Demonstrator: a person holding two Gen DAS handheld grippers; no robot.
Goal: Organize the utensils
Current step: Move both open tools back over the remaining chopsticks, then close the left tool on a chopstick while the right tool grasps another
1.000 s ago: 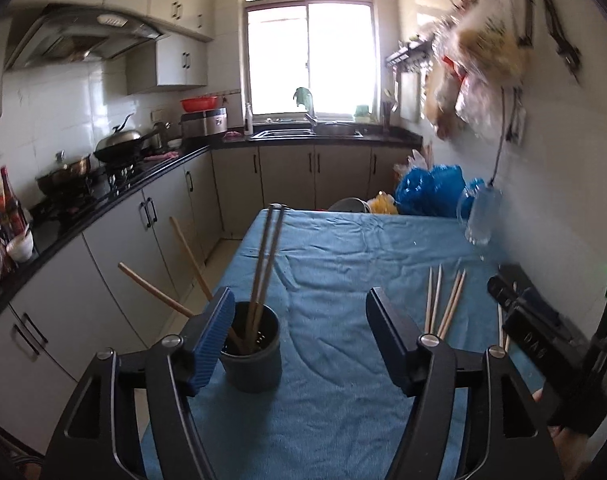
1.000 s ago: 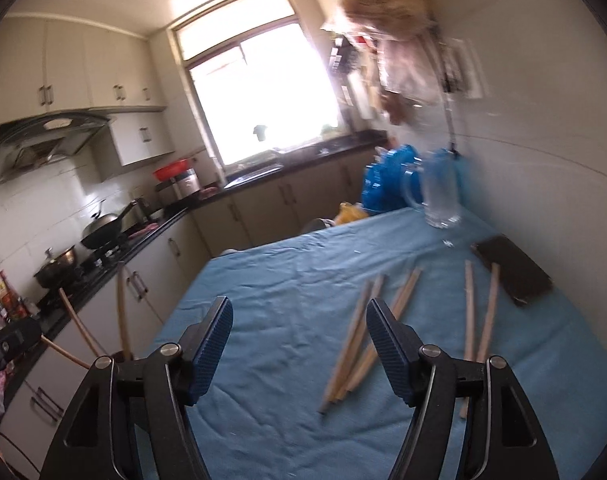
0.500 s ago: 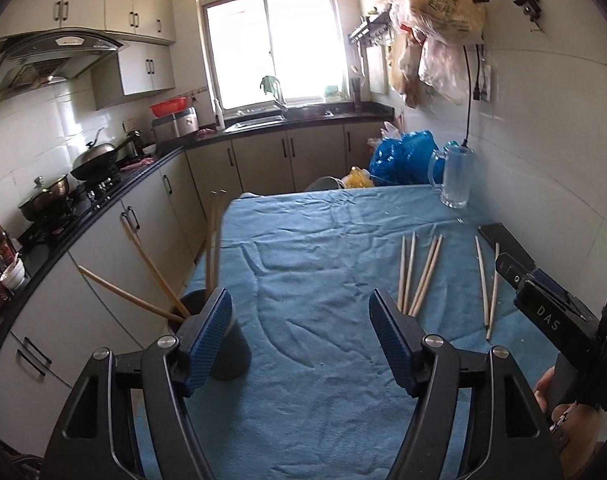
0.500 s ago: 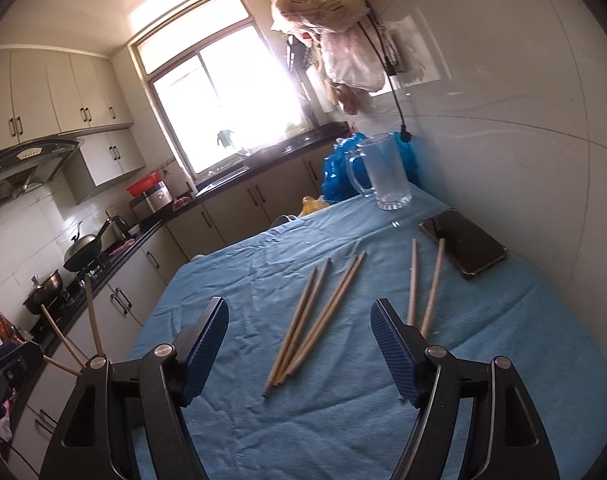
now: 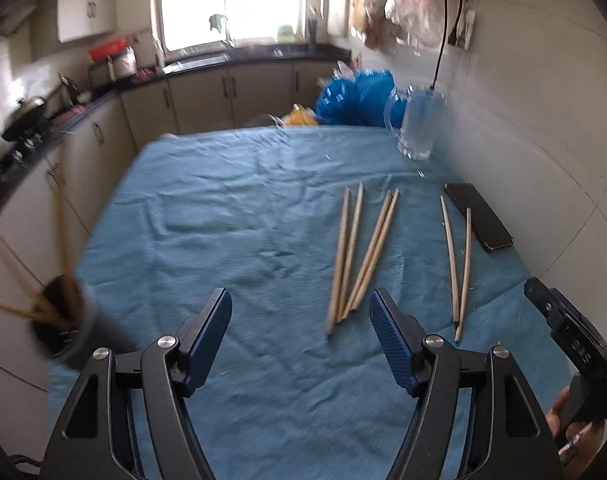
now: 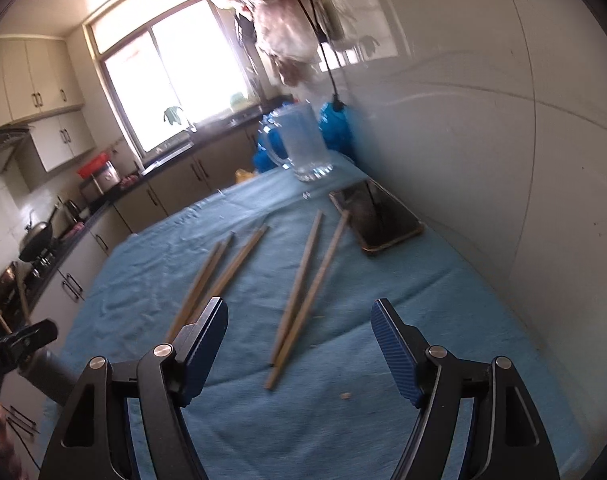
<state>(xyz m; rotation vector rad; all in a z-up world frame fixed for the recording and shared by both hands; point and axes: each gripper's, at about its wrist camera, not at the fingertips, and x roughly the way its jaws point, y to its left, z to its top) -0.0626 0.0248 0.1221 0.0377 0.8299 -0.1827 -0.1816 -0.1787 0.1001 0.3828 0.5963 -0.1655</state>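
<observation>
Wooden chopsticks (image 6: 299, 292) between hand-held gripper (image 6: 299, 344) fingers

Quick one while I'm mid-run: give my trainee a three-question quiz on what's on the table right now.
1. How many chopsticks lie loose on the blue cloth?
2. True or false: the right tongs grip a chopstick.
3. What lies nearest the phone? A) holder B) glass mug C) the pair of chopsticks

Key: 1. Six. 2. False; both tongs, left too, are open and empty. 3. C.
</observation>
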